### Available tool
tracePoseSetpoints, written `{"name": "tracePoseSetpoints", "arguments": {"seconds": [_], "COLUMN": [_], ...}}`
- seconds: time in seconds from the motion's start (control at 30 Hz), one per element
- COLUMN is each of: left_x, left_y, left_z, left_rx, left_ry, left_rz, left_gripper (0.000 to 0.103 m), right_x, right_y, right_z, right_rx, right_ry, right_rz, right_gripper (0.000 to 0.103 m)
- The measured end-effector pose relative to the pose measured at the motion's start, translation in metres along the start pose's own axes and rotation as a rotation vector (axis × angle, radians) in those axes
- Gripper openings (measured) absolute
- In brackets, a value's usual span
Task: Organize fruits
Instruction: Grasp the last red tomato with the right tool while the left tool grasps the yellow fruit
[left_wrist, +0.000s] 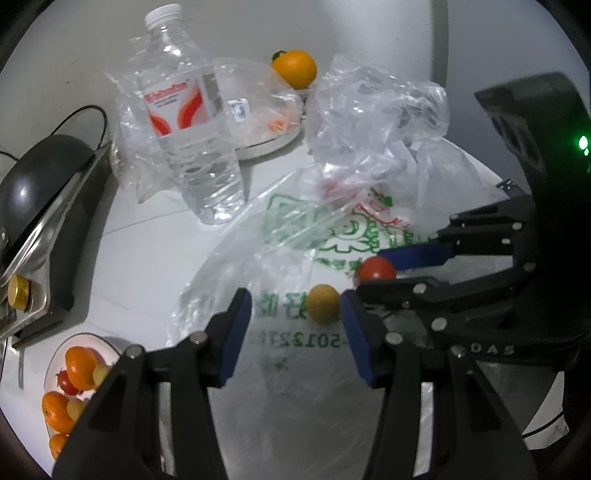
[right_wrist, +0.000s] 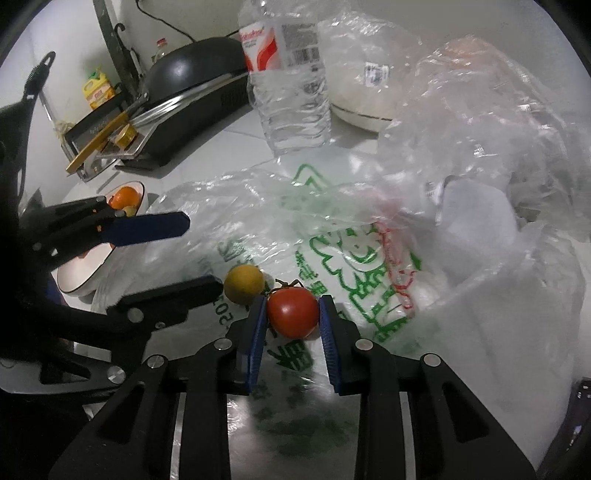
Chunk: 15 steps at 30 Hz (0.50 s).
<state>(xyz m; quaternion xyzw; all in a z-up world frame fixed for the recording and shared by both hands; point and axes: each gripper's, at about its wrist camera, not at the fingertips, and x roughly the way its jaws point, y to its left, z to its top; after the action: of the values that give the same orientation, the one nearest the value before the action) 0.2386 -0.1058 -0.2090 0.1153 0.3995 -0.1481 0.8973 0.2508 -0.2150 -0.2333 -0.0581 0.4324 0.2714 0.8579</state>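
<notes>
A: Where did things stand?

B: The right gripper (right_wrist: 292, 314) had its jaws clamped on the red tomato (right_wrist: 293, 312), lying on the plastic bag (right_wrist: 354, 258) on the desk.

A: And the left gripper (left_wrist: 295, 325)?

B: Open, the yellow fruit (left_wrist: 323, 302) at its one o'clock (untouched). Lifting straight up looked wisest, then toward the bowl (right_wrist: 79, 275) at nine o'clock.

- You see a clear water bottle (left_wrist: 192, 122) upright on the white worktop (left_wrist: 147, 251), with a red and white label.
- To your left sits a black cooker (left_wrist: 40, 192) with a cable.
- A yellow oil bottle (right_wrist: 98, 88) stands by the wall.
</notes>
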Motion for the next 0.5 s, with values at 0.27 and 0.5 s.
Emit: {"name": "tracePoseSetpoints", "arguments": {"seconds": [0.27, 0.5], "left_x": [0.015, 0.025], "left_y": [-0.010, -0.014], "left_z": [0.002, 0.004], "left_rx": [0.049, 0.049], "left_ry": [0.035, 0.055], "left_rz": [-0.020, -0.041], "left_gripper": [0.051, 0.039], "right_x": [-0.014, -0.019], "right_y": [-0.018, -0.018], "right_z": [-0.007, -0.010], "right_rx": [0.065, 0.069], "right_ry": [-0.055, -0.067], "right_rz": [-0.042, -0.049], "right_gripper": [0.030, 0.030]}}
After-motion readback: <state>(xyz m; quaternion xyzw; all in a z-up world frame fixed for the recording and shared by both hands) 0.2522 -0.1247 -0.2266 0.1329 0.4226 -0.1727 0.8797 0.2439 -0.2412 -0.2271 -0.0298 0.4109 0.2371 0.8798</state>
